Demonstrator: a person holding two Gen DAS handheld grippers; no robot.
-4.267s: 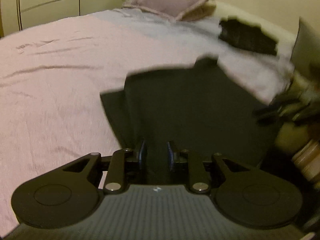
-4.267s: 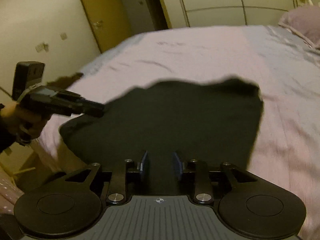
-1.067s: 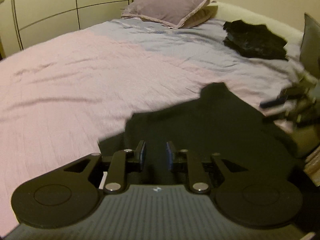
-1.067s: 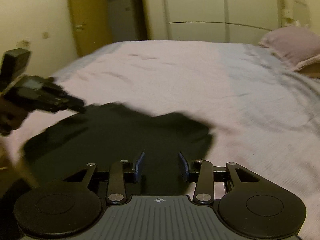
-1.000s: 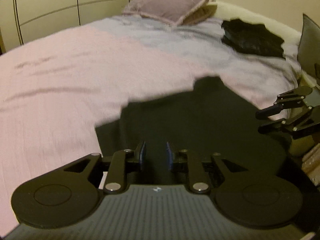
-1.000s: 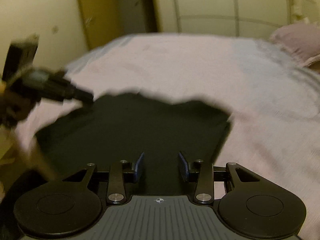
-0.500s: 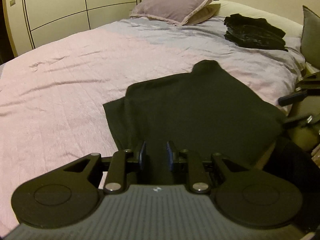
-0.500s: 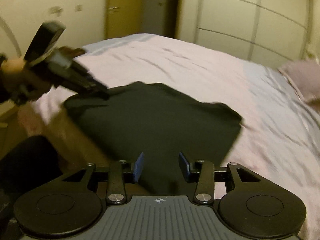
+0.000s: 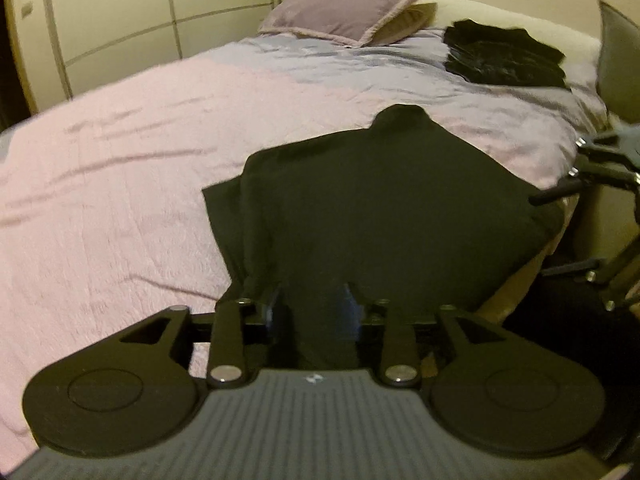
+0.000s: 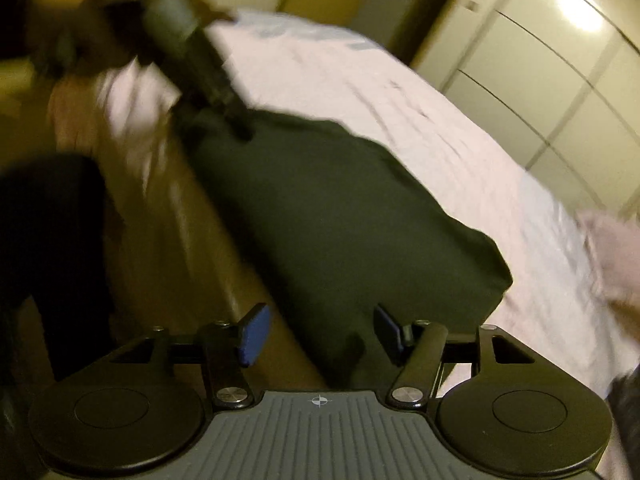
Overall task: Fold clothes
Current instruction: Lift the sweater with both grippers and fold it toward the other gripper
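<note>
A black garment [image 9: 380, 208] lies spread flat at the near edge of the pink bed [image 9: 120, 160], its hem reaching the bed's side. My left gripper [image 9: 312, 308] sits at that hem with its fingers a little apart and dark cloth between them. In the right wrist view the garment [image 10: 340, 220] runs along the bed edge, and the left gripper [image 10: 244, 132], blurred, touches its far corner. My right gripper [image 10: 322, 332] is wide open over the near corner, holding nothing. It shows in the left wrist view as the right gripper [image 9: 556, 172] beside the garment's right corner.
A pile of dark clothes [image 9: 504, 60] lies near the head of the bed, beside a mauve pillow [image 9: 344, 12] and a grey cushion [image 9: 616, 56]. Cream wardrobe doors [image 9: 120, 20] stand beyond the bed. The person's dark-clad leg [image 10: 48, 240] is against the wooden bed side [image 10: 200, 240].
The garment has been swung out and laid flat on the bed. My right gripper has opened wide and tilted away. The left gripper's fingers have parted slightly.
</note>
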